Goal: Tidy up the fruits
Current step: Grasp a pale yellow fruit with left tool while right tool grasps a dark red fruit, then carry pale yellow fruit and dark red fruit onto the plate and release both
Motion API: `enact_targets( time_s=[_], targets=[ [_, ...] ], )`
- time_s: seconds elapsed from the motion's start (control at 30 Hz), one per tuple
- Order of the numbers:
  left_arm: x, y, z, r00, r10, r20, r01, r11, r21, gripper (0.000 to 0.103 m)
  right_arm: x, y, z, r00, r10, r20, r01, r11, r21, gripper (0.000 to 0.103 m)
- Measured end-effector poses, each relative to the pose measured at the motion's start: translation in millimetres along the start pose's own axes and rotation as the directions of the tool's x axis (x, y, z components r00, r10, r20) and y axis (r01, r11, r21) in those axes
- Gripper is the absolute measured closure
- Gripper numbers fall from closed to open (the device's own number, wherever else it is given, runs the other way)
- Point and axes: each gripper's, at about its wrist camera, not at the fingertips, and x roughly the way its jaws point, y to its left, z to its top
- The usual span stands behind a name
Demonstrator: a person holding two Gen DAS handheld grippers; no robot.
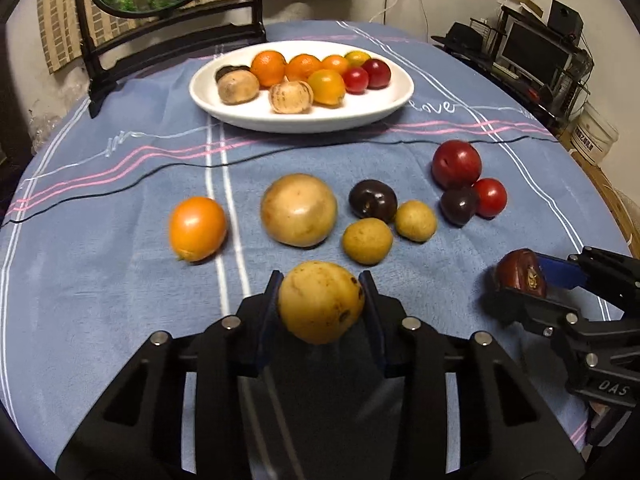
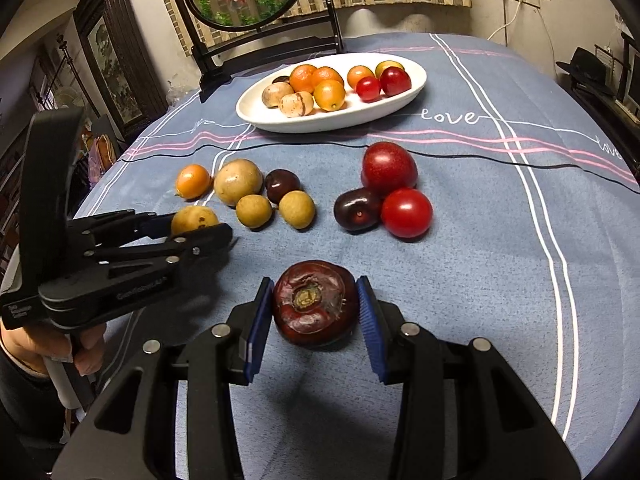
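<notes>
A yellow-brown fruit is clenched in the left tongs and a dark red fruit in the right tongs, both low over the tabletop, so placement beside like-coloured groups is judged next.

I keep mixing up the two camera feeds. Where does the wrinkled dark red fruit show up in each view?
Left wrist view: wrinkled dark red fruit at far right, held by the right gripper.
Right wrist view: bottom centre, between the blue pads.
Shared landmark: white plate at the far end.
</notes>
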Motion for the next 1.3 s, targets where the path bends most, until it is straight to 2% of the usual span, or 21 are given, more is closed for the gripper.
enact_targets(
  time_s=[0.33,0.63,0.97,1.13,1.3],
  targets=[
    [-30.5,-0.8,2.2,0.998,-0.006,0.058,0.006,1.0,0.005,0.064,-8.6,6.4,7.0,1.0,-0.02,0.018,0.02,1.0,-0.023,0.061],
    [-38.3,-0.8,13.8,0.997,-0.01,0.075,0.009,1.0,0.017,0.064,-18.4,6.7,33.9,0.997,-0.047,0.062,0.051,0.997,-0.066,0.061],
    [-49.8,19.1,69.4,0.985,0.024,0.168,-0.025,1.0,0.004,0.064,-32.8,0.2,97.3,0.979,-0.086,0.186,0.105,0.99,-0.096,0.061],
    [-40.1,28.0,95.2,0.981,0.02,0.194,-0.015,1.0,-0.027,0.064,-18.1,0.1,123.3,0.977,-0.073,0.202,0.094,0.991,-0.092,0.061],
    [-6.1,34.3,124.7,0.983,0.017,0.185,-0.008,0.999,-0.05,0.064,16.1,-9.3,159.5,0.983,-0.048,0.176,0.057,0.997,-0.046,0.061]
  ],
)
